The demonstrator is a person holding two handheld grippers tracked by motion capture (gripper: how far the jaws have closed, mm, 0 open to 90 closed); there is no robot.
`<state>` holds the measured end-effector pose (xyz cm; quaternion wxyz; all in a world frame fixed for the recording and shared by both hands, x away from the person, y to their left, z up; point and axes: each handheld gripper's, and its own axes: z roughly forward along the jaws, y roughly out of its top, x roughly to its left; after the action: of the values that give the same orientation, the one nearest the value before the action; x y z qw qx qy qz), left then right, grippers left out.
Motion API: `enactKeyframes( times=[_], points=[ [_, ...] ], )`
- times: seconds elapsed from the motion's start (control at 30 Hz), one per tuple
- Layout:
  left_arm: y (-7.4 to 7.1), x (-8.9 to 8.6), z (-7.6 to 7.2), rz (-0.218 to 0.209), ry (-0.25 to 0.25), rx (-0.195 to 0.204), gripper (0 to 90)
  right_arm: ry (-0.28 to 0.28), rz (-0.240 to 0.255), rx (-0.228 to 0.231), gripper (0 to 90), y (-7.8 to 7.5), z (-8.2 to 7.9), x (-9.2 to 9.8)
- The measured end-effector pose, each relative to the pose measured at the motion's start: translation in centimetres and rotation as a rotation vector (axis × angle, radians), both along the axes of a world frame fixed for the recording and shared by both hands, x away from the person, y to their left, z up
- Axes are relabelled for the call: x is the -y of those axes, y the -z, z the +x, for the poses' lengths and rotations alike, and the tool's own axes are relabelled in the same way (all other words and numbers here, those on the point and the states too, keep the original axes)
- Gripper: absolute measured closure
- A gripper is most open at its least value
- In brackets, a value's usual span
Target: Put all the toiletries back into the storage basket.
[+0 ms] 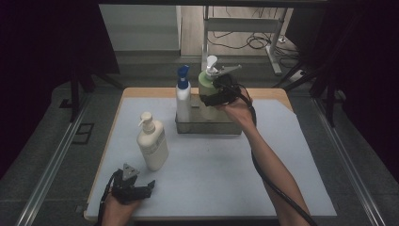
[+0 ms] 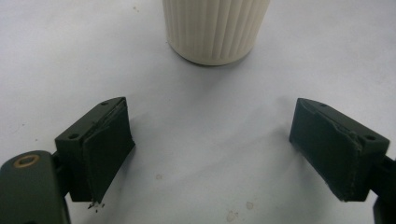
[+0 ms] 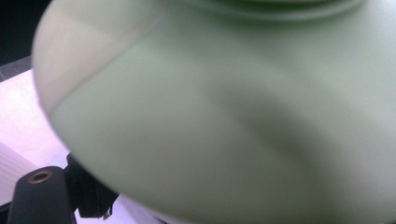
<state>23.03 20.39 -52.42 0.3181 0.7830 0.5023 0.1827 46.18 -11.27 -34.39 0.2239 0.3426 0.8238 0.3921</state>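
Note:
A pale green pump bottle (image 1: pixel 205 84) with a white pump head stands upright at the right end of a grey tray (image 1: pixel 207 128); its base is hidden behind the hand. My right gripper (image 1: pixel 214 96) is shut on its body from the right. In the right gripper view the green bottle (image 3: pixel 224 116) is close and blurred, and one black finger (image 3: pixel 91 203) shows beneath it. My left gripper (image 1: pixel 134 181) rests open near the table's front left corner. Its jaws (image 2: pixel 210 144) stand wide apart on the white mat, with a cream ribbed pump bottle (image 2: pixel 215 28) just ahead of them.
A white bottle with a blue spray cap (image 1: pixel 183 101) stands at the tray's left end. The cream pump bottle (image 1: pixel 152 143) stands on the white mat (image 1: pixel 211 174) left of centre. A white stand and cables (image 1: pixel 244 40) lie on the floor beyond the table.

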Motion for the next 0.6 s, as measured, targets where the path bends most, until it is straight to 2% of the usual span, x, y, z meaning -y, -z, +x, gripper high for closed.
enactKeyframes(
  times=[0.6],
  points=[
    [0.0,0.0,0.0,0.0,0.0,0.001,12.4,0.006,-0.017,-0.032,12.8,1.9,0.7,-0.1]
  ],
)
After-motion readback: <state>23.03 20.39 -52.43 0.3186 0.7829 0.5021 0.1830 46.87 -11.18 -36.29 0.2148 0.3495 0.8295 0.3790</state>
